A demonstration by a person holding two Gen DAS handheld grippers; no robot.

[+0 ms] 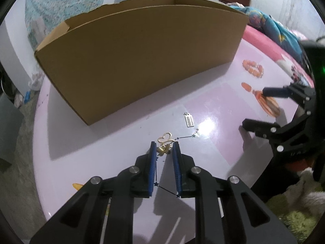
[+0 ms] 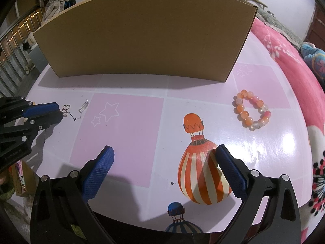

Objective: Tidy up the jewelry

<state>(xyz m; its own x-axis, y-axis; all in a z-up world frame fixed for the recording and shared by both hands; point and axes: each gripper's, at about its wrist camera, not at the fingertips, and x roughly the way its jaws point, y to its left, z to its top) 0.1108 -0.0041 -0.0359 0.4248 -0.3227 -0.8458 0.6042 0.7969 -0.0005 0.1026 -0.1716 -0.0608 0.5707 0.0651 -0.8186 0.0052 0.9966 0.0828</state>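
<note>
A small gold butterfly earring [image 1: 165, 150] with a heart-shaped loop [image 1: 165, 138] lies on the pink table between the tips of my left gripper [image 1: 165, 149]. The jaws stand narrowly apart around it and do not press it. A silver rectangular pendant [image 1: 189, 120] lies just beyond; it also shows in the right wrist view [image 2: 83, 106]. An orange bead bracelet [image 2: 251, 109] lies at the right. My right gripper [image 2: 164, 154] is wide open and empty, low over the table's balloon print. An open cardboard box [image 2: 142, 34] stands behind.
A thin dark chain with small stars [image 1: 193, 135] trails on the table [image 2: 126, 138] under my left gripper. A pink floral blanket [image 2: 288, 65] lies beyond the table's right edge. A green rug [image 1: 294, 213] is on the floor.
</note>
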